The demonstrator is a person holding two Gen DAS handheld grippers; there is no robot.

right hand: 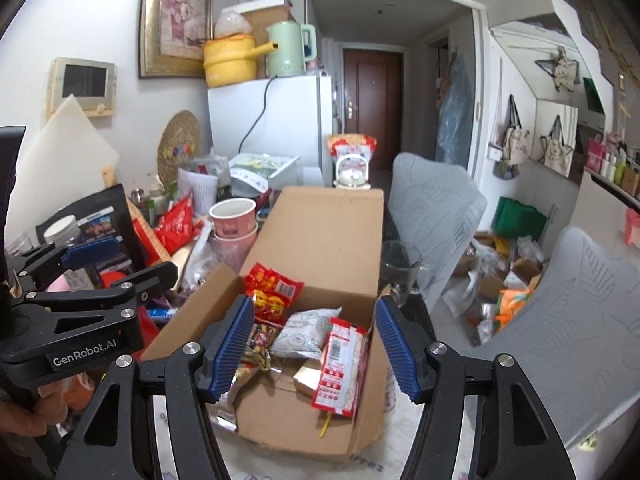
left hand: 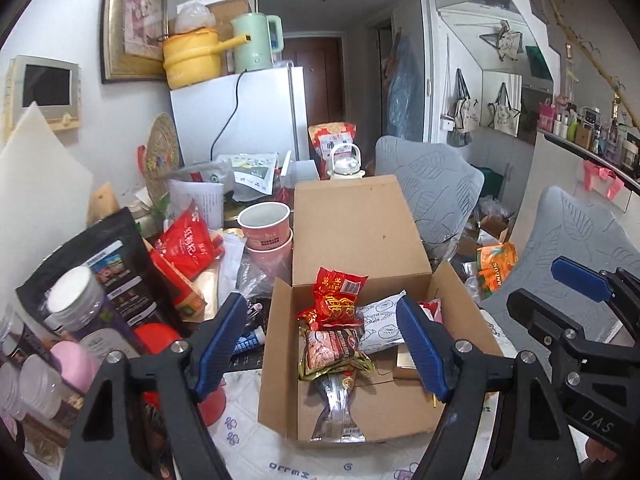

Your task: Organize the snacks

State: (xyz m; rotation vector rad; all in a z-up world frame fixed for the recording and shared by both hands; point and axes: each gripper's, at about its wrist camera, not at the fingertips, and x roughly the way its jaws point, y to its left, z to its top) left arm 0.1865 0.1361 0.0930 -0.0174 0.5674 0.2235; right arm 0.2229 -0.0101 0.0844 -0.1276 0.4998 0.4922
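The left gripper (left hand: 320, 344) is being held with its blue-padded jaws spread wide, nothing being pinched between them. The right gripper (right hand: 314, 350) is likewise being held spread and empty; no pad is touching any packet.

Beyond both sets of fingertips, toward twelve o'clock, an open cardboard box (left hand: 280, 360) is being seen on a patterned white tablecloth (left hand: 248, 440), its tall lid flap standing upright at the far side. The snacks are being kept inside it. A crinkled red packet with gold lettering (left hand: 336, 300) is leaning against the back wall. A white packet with line drawings (left hand: 380, 320) is lying at about two o'clock from it. A brown glossy packet (left hand: 332, 354) is lying at six o'clock from the red one, and a silver-ended wrapper (left hand: 336, 408) is draped over the front edge. In the right wrist view, a long red-and-white packet (right hand: 340, 364) is propped against the box's right wall.

At ten o'clock from the box, stacked pink paper cups (left hand: 266, 232) are being crowded by bags and jars. At two o'clock, a grey chair (left hand: 432, 188) is standing near.
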